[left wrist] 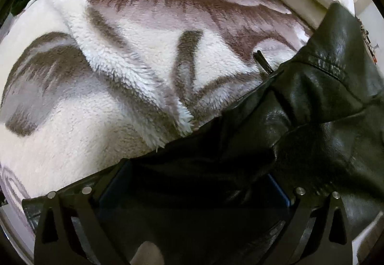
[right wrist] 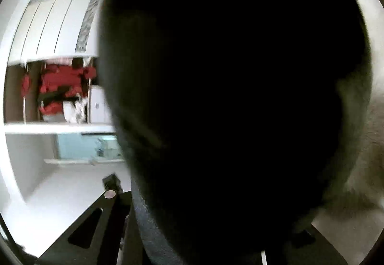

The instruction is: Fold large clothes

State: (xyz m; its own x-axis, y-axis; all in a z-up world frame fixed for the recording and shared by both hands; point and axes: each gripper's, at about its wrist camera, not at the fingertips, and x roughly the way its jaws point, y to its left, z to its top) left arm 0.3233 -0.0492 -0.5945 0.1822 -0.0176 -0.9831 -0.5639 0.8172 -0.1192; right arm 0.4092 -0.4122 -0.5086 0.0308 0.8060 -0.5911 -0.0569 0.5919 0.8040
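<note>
Black leather jacket (left wrist: pixel 312 106) drapes over the fingers, seemingly gripped, on fleece blanket (left wrist: pixel 108 72).

The black leather jacket (left wrist: pixel 319 96) is glossy and creased, with a stitched seam running across one panel and a thin dark cord or zipper pull poking out from its upper edge. In the left wrist view it lies bunched directly ahead of the left tool (left wrist: pixel 192 193), draped over the fingers and trailing up to the right. In the right wrist view the same dark jacket (right wrist: pixel 228 96) hangs close ahead of the right tool, blurred, filling most of the view.
</note>
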